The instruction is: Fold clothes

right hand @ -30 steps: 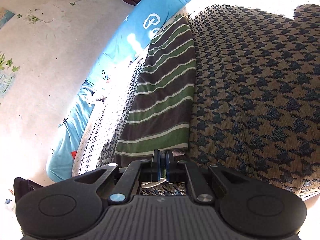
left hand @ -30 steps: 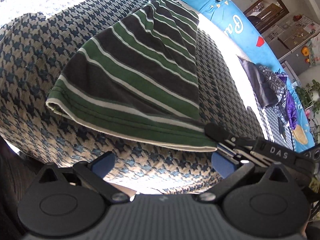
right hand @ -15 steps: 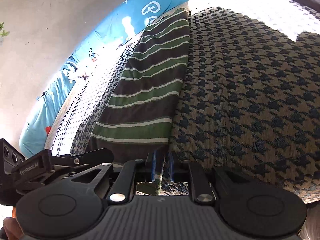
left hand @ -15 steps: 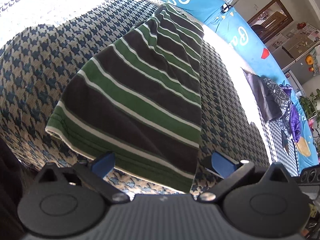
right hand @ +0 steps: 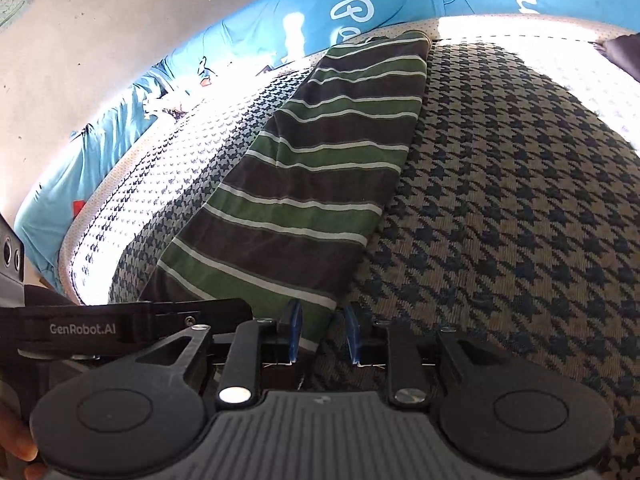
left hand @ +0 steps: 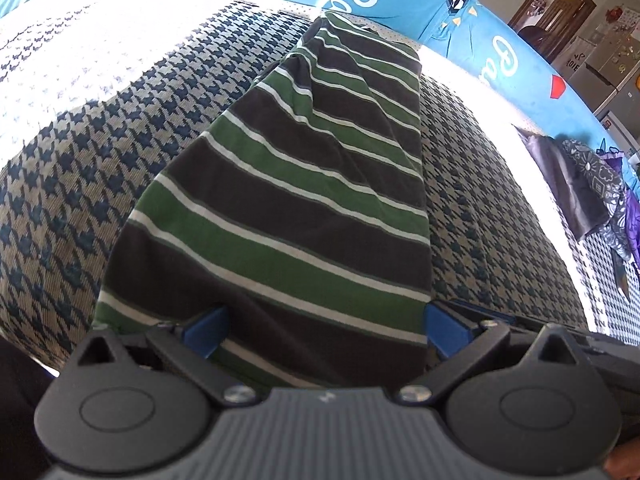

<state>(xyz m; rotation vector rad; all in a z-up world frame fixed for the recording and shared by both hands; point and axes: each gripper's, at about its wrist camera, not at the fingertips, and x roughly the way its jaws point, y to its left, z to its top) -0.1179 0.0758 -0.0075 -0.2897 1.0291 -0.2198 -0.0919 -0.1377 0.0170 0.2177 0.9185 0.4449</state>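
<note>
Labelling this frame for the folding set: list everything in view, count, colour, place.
Striped knit shirt: one, green, dark grey and white, lying lengthwise on the cover, near end between the tools.
Houndstooth woven bed cover: one, navy and beige, under the shirt.
Blue printed bedding: one, bright blue with white lettering, along the far edge.
Dark clothes pile: one heap, grey, black and purple, far right on the cover.
Wooden-framed mirror: one, brown, back wall.
Left tool: open, blue pads astride the shirt's near end.
Right tool: open, shirt corner between pads.

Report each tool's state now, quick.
Left tool: open, striped shirt lying between its fingers.
Right tool: open, shirt hem between its fingers.
</note>
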